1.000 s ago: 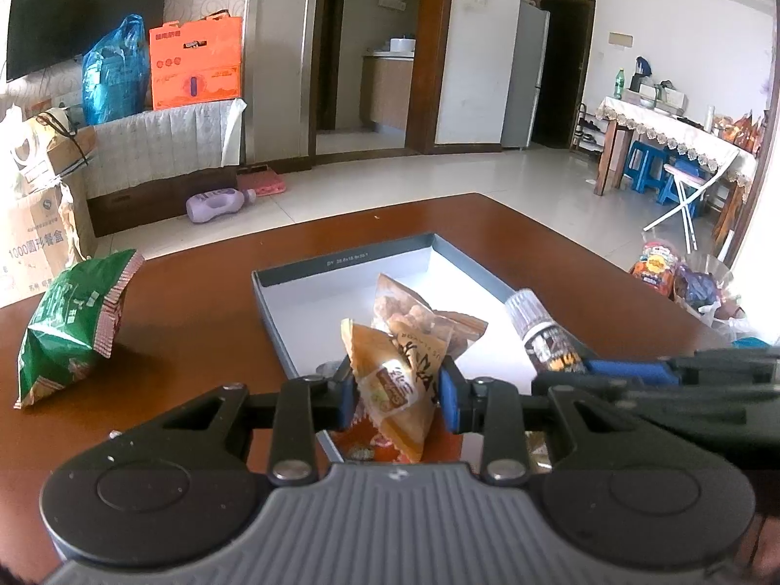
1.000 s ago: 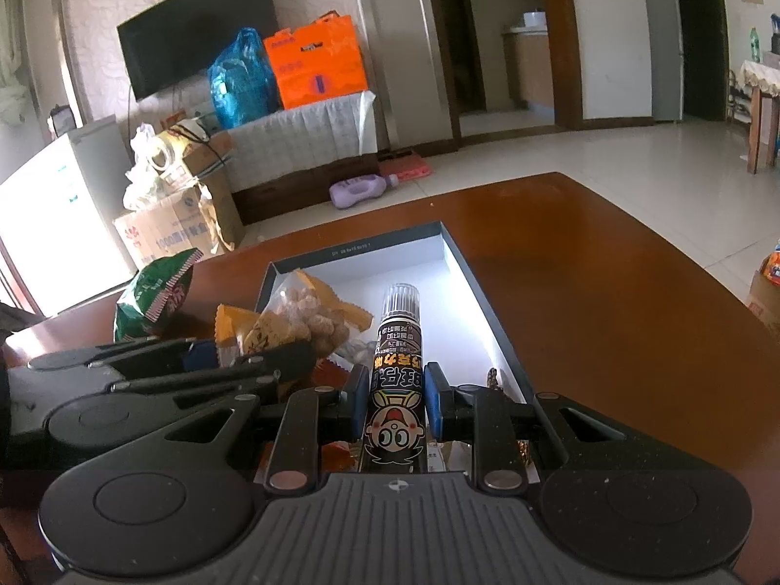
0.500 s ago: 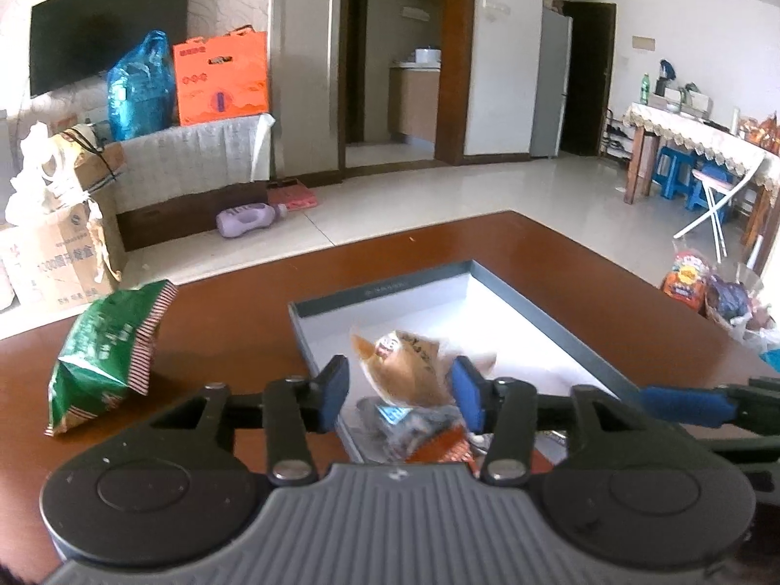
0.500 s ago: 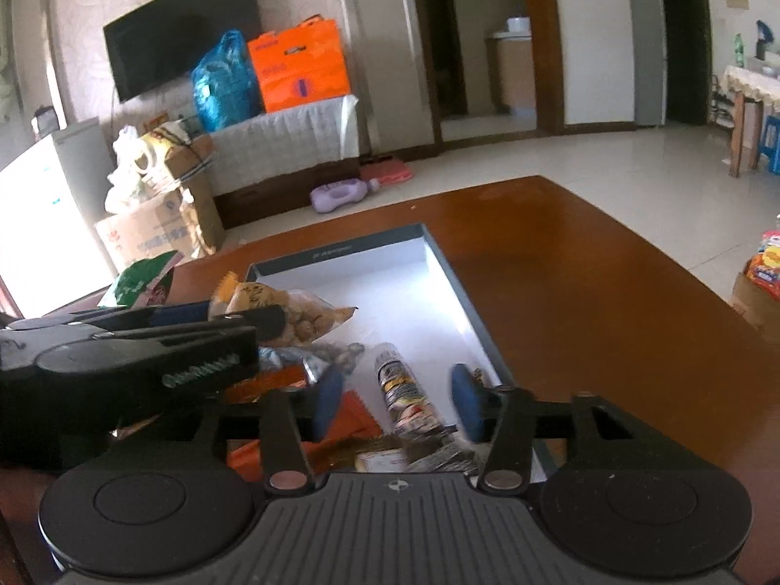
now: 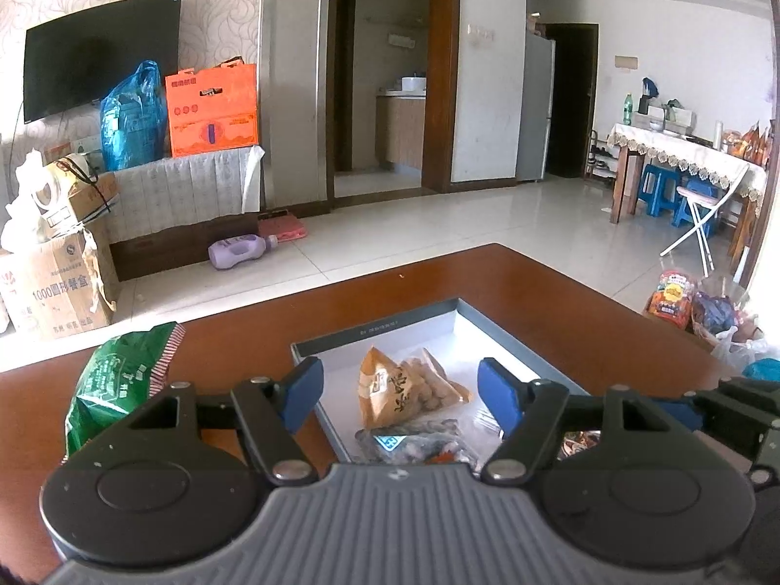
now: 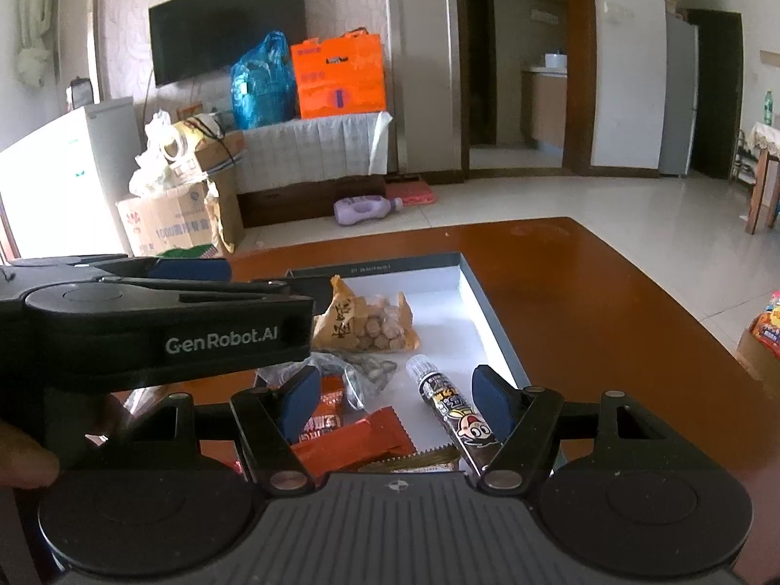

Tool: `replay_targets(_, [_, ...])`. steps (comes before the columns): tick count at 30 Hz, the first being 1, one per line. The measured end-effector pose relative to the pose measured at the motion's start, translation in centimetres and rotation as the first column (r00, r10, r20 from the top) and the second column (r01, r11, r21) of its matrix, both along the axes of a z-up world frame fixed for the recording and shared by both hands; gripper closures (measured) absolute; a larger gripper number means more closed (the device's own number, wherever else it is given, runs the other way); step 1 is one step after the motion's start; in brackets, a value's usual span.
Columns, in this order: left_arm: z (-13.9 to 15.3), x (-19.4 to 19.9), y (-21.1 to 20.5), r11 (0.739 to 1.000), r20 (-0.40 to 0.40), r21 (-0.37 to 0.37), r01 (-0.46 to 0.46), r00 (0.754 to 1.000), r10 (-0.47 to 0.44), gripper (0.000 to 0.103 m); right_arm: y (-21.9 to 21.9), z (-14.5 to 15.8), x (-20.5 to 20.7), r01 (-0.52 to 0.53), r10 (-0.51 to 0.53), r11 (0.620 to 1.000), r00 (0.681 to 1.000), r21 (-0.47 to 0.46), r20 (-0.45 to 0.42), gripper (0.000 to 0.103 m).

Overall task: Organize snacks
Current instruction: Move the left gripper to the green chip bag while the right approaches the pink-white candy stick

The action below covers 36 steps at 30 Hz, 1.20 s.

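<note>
Left wrist view: from low over the near edge of the brown table (image 5: 487, 287), looking forward and slightly down — close above the grey box (image 5: 375, 327). Right wrist view: alongside on the right, facing the same way, equally near. Shared by both — the box (image 6: 468, 287), the biscuit packet (image 5: 404, 390) (image 6: 365, 324), the wall television (image 5: 97, 73) (image 6: 224, 24).

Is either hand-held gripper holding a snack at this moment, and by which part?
Nothing is held. The left hand-held gripper and the right hand-held gripper are both open above the box; the orange packet and tube lie inside it.
</note>
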<state>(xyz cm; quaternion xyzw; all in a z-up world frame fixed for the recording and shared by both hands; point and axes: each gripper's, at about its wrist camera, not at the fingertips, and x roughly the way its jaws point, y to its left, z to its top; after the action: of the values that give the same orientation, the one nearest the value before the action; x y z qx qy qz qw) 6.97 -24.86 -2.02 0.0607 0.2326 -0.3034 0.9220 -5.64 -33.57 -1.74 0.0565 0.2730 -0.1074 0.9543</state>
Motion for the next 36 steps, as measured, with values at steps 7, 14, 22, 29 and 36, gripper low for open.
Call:
replay_targets(7, [0.3,0.4,1.7,0.999,-0.016,-0.013,-0.040,0.999,0.040,0.032,0.6,0.3,-0.3,-0.018,0.018,1.000,1.000,-0.018,0.010,0.034])
replay_targets(14, [0.7,2.0,6.2,0.993,-0.017,0.000,-0.118,0.993,0.118,0.033,1.7,0.7,-0.2,-0.034,0.035,0.999,0.999,-0.025,0.029,0.033])
replay_targets(22, [0.5,4.8,14.1,0.973,-0.022,0.019,-0.232,0.972,0.232,0.033,6.7,1.7,1.3,-0.139,0.140,0.990,0.989,-0.019,0.050,0.029])
replay_targets(29, [-0.6,7.4,19.6,0.960,-0.029,0.038,-0.278,0.960,0.279,0.033,13.2,0.3,4.5,-0.243,0.242,0.970,0.969,-0.018,-0.038,0.020])
replay_targets(36, [-2.8,10.7,21.9,0.968,-0.040,0.037,-0.247,0.968,0.249,0.032,16.2,-2.0,7.5,-0.199,0.195,0.979,0.975,-0.032,-0.108,0.019])
